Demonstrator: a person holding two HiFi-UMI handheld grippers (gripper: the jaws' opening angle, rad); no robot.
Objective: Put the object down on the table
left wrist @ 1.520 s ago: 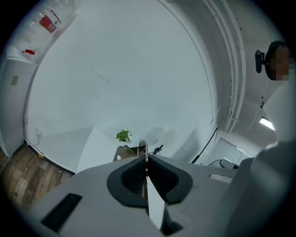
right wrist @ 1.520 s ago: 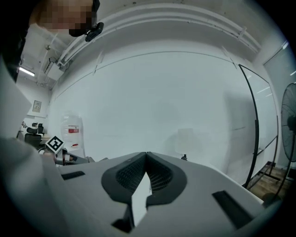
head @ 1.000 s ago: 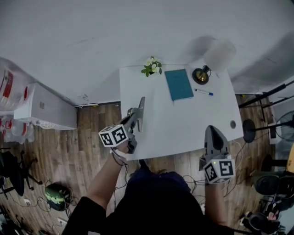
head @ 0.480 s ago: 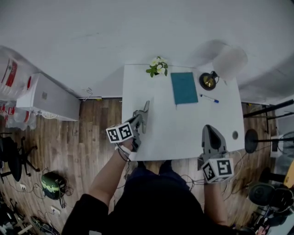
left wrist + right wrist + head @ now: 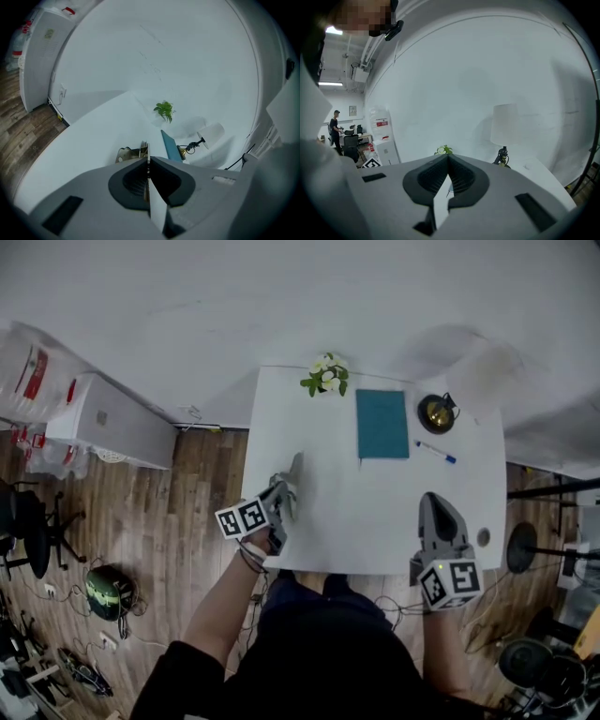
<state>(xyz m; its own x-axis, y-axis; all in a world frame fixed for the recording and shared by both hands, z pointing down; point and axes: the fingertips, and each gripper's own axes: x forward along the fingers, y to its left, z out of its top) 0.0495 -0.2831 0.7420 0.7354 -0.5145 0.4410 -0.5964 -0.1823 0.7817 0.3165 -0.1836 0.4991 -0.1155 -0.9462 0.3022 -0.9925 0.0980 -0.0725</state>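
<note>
A thin grey metal bracket [image 5: 293, 472] sticks out forward from my left gripper [image 5: 284, 495], which is shut on it over the front left corner of the white table [image 5: 356, 512]. In the left gripper view the bracket [image 5: 132, 152] shows as a thin plate edge-on between the closed jaws of the left gripper [image 5: 147, 161], low over the tabletop; whether it touches I cannot tell. My right gripper [image 5: 437, 507] is shut with nothing in it, over the table's front right edge. In its own view the right gripper [image 5: 448, 176] points toward the wall.
At the table's back stand a small potted plant [image 5: 325, 376], a teal book [image 5: 382, 424], a brass-based lamp [image 5: 437, 412] and a pen [image 5: 438, 452]. A cable hole [image 5: 483, 538] lies near the right gripper. A white cabinet [image 5: 112, 423] stands left of the table on the wooden floor.
The left gripper with the bracket has sunk closer to the tabletop near the left edge. The right gripper has hardly moved. The head view has shifted a little.
</note>
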